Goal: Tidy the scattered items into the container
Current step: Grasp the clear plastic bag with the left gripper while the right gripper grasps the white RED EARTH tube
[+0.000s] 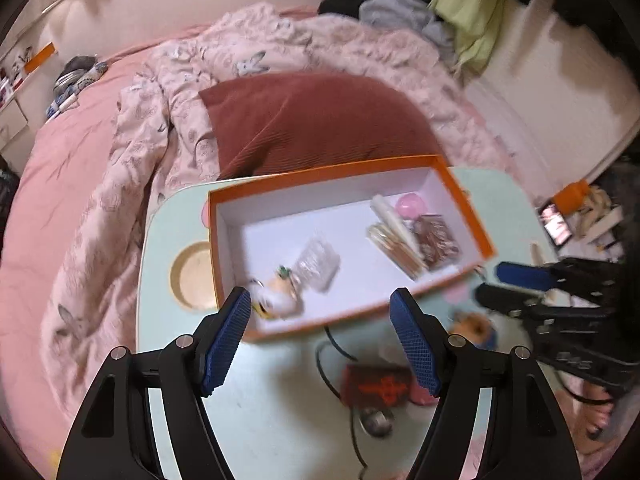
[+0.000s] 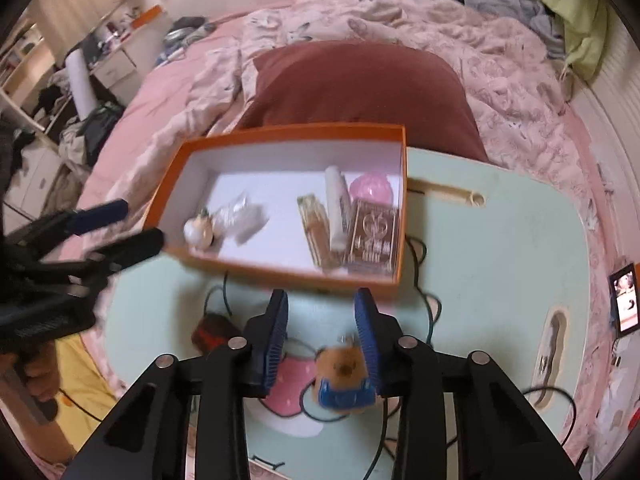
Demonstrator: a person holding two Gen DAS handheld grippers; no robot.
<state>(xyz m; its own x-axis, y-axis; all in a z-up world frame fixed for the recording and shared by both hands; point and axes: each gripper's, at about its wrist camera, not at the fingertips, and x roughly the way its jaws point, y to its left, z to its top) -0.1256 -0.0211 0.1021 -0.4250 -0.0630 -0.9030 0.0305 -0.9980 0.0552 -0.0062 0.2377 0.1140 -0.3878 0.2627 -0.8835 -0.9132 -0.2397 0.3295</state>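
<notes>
While everything's a bit motion-blurred, still readable enough. Big pink bed with a rumpled floral duvet and a rust-red ribbed cushion behind. Pale mint lap table in front of the cushion, carrying an orange cardboard box with a white inside.

Inside the box: brown foil packet, clear-wrapped amber stick pack, white tube and pink round lid-like thing bunched at one end; crinkly clear plastic bag and little white-and-yellow plush charm at the other.

Still out on the table: dark red pouch, thin black cable, small brown plush keychain with a blue base.

Left gripper spread wide over the box's near wall, holding nothing. Right gripper partly open, hanging low over the keychain, right-hand pad just beside it; can't tell if touching.
</notes>
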